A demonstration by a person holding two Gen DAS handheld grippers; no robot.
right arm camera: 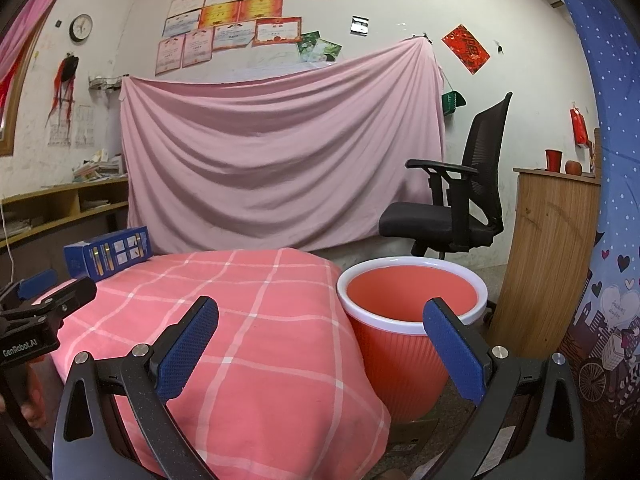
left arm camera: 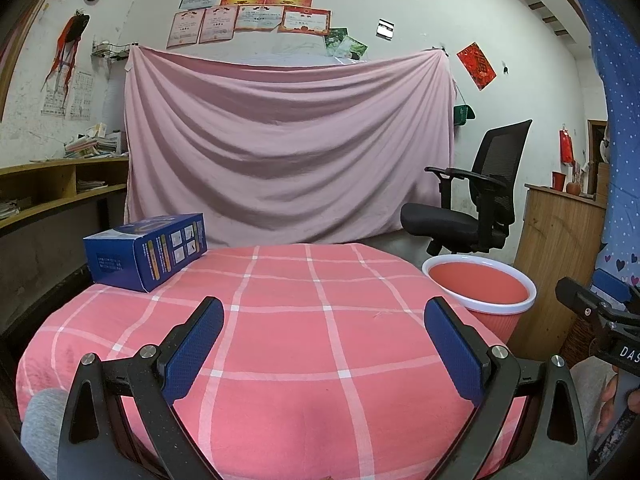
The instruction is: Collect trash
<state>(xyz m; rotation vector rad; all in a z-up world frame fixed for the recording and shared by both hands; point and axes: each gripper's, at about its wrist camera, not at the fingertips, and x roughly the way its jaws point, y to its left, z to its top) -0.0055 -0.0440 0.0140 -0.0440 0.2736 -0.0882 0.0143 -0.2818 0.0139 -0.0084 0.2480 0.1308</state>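
A blue cardboard box [left arm camera: 146, 250] lies at the far left corner of the table with the pink checked cloth [left arm camera: 304, 320]; the right wrist view shows the box [right arm camera: 108, 256] far left too. A red bin with a white rim [left arm camera: 480, 292] stands on the floor at the table's right side, its inside hidden from the left; in the right wrist view the bin [right arm camera: 404, 332] looks bare inside. My left gripper [left arm camera: 324, 344] hovers open over the cloth, holding nothing. Just as open and with nothing held, my right gripper [right arm camera: 320, 344] hangs over the table's right edge and the bin.
A black office chair [right arm camera: 452, 200] stands behind the bin, a wooden cabinet [right arm camera: 548, 256] to its right. A pink sheet [left arm camera: 288, 144] hangs on the back wall. Wooden shelves [left arm camera: 52, 192] with papers run along the left. A blue patterned curtain [right arm camera: 616, 240] borders the right.
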